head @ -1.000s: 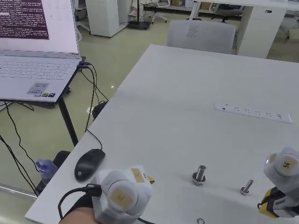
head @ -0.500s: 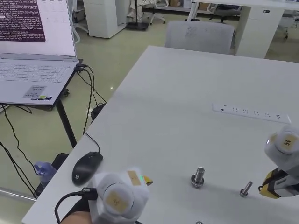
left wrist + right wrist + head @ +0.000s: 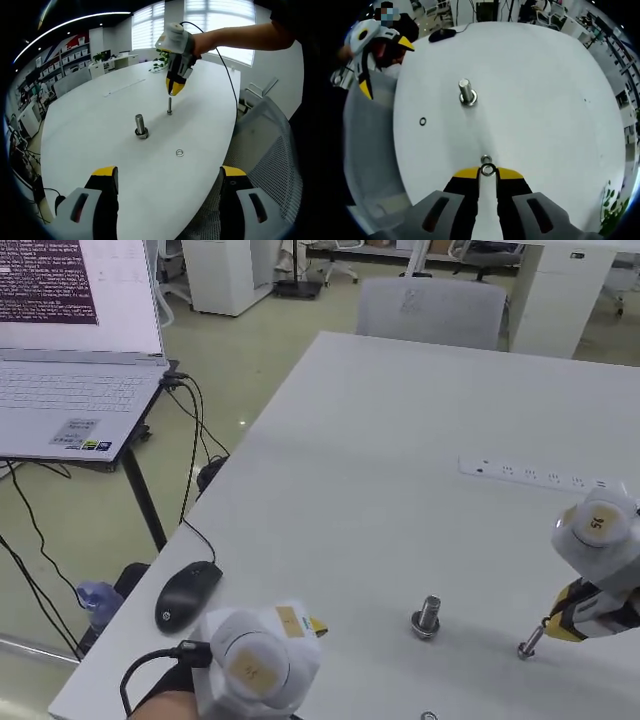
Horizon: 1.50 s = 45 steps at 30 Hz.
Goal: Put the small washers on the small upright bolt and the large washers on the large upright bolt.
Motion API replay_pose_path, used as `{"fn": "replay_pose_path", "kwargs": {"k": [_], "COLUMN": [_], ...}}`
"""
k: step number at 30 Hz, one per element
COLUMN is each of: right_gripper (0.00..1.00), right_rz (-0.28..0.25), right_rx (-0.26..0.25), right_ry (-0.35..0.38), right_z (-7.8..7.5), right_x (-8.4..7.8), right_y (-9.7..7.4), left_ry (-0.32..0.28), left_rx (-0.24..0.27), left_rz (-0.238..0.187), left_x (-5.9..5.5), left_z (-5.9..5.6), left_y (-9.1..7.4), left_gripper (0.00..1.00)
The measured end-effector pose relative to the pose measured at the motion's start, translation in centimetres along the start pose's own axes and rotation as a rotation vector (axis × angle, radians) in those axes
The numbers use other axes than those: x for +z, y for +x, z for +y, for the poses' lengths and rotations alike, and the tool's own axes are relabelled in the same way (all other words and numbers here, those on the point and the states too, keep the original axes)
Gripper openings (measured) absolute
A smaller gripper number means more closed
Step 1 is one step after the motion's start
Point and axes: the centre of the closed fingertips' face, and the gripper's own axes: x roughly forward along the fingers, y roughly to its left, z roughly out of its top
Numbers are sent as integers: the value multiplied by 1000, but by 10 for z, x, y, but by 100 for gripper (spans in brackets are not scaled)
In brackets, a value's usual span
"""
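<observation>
My right gripper [image 3: 488,172] is shut on a small washer [image 3: 488,170] and holds it just over the top of the small upright bolt [image 3: 485,160]. In the head view its yellow tips [image 3: 556,627] hang right beside that small bolt [image 3: 529,642]. The large upright bolt [image 3: 427,617] stands to the left of the small one, with a washer-like ring at its base. A loose washer [image 3: 179,152] lies flat on the table nearer to me. My left gripper [image 3: 168,174] is open with nothing between its fingers and hovers at the table's near edge [image 3: 262,665].
A black mouse [image 3: 187,594] sits at the white table's near left corner, with its cable running off the edge. A white power strip [image 3: 535,478] lies far right. A laptop [image 3: 75,390] stands on a side stand to the left. A grey chair [image 3: 430,310] is at the far end.
My right gripper has moved up and to the left, from below the small bolt to directly over its top. The left gripper has stayed where it was.
</observation>
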Motion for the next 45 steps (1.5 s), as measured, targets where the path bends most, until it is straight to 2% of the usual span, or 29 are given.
{"fn": "replay_pose_path", "kwargs": {"k": [19,45], "right_gripper": [13,13], "right_rz": [20,72], "right_rx": [22,52], "right_ry": [-11,-46], "right_z": [-3,-2], "right_x": [-2,-8], "right_y": [14,53], "left_ry": [-1,-15], "left_rx": [2,-2], "left_rz": [19,35], "left_x": [-6,-15], "left_z": [1,7], "left_y": [0,-1], "left_gripper": [80,77]}}
